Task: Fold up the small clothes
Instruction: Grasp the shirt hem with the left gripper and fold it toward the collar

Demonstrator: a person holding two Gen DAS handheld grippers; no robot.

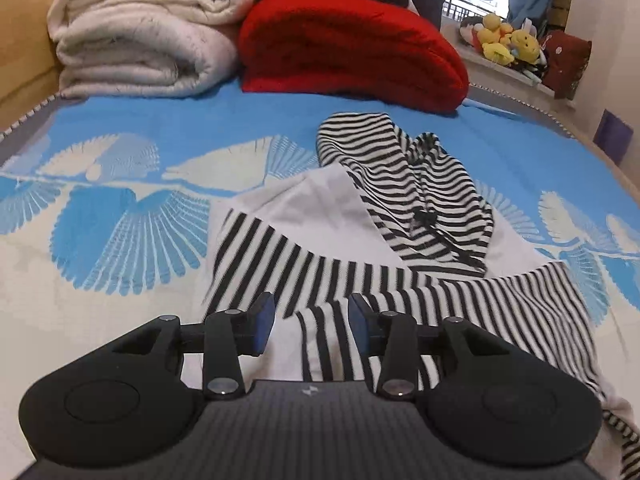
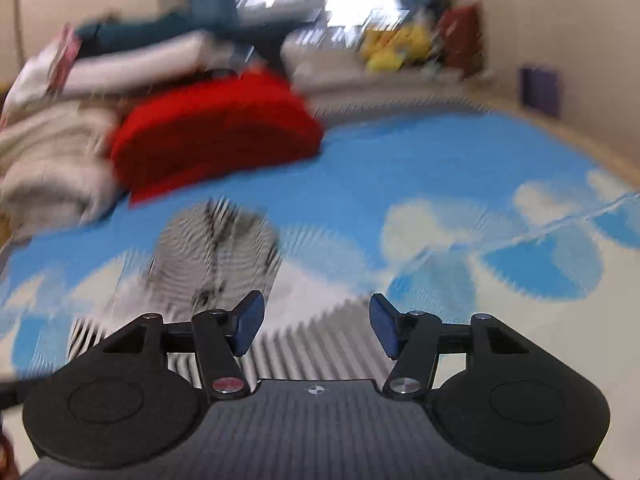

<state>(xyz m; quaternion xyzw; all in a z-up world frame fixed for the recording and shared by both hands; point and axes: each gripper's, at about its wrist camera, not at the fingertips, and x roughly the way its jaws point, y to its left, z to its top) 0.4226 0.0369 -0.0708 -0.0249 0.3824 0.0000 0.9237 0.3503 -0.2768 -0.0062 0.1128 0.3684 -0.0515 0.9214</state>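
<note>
A small black-and-white striped garment (image 1: 400,240) with white panels lies on the blue-and-white bed cover (image 1: 120,200), its hood bunched at the far end and striped sleeves folded across the near part. My left gripper (image 1: 311,322) hangs just above the near striped fold, open, with nothing pinched between its blue pads. In the blurred right wrist view the same garment (image 2: 216,252) lies ahead and to the left. My right gripper (image 2: 317,328) is open wide above the striped edge, holding nothing.
A folded white quilt (image 1: 140,36) and a red folded blanket (image 1: 352,48) sit at the far end of the bed. Yellow plush toys (image 1: 508,40) rest on a ledge at the far right. The bed's right edge (image 1: 600,152) borders a wall.
</note>
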